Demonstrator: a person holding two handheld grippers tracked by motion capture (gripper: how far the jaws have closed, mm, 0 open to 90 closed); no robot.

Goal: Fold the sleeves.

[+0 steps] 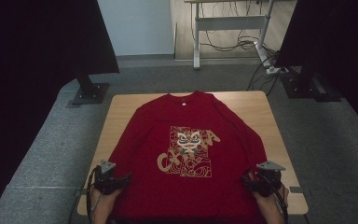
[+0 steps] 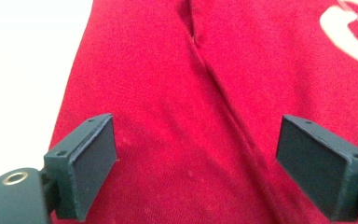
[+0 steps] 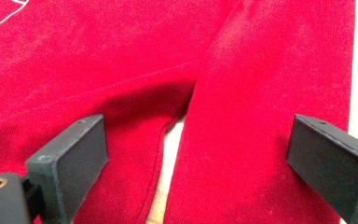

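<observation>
A red long-sleeved cotton shirt (image 1: 186,154) with a gold and white printed emblem lies spread face up on the light wooden table (image 1: 279,140), collar away from the person, sleeves laid down along its sides. The left hand-held gripper (image 1: 121,179) sits at the shirt's lower left edge and the right hand-held gripper (image 1: 248,181) at the lower right, each with jaws spread wide and nothing between them. In the gripper views the pads hover over the sleeve and body seams without pinching cloth. The shirt looks flattened and ready; no fold is made yet, so grasping and every fold seem left to do
</observation>
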